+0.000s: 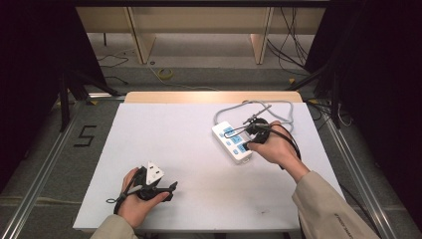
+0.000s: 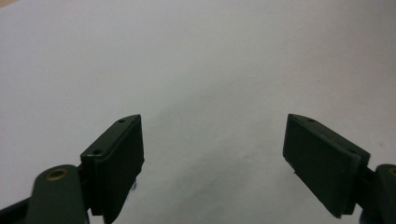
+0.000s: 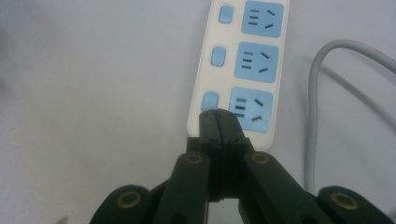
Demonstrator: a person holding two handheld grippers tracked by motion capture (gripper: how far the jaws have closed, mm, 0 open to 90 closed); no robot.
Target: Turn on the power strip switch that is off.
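Note:
A white power strip [image 1: 231,142] with three blue sockets and blue switches lies right of the table's middle. Its grey cable [image 1: 249,104] loops behind it. In the right gripper view the power strip [image 3: 243,70] runs away from me. My right gripper [image 3: 218,114] is shut with nothing between its jaws, its tips over the near end beside the nearest switch [image 3: 211,100]. Whether they touch I cannot tell. A hand holds the right gripper [image 1: 249,142] there. My left gripper [image 1: 173,191] rests near the front left edge. The left gripper [image 2: 214,119] stands open over bare white table.
The white table [image 1: 164,134] has a wooden strip along its far edge. The grey cable [image 3: 317,93] curves along the right of the power strip. Dark stands flank the table, and cables lie on the floor beyond it.

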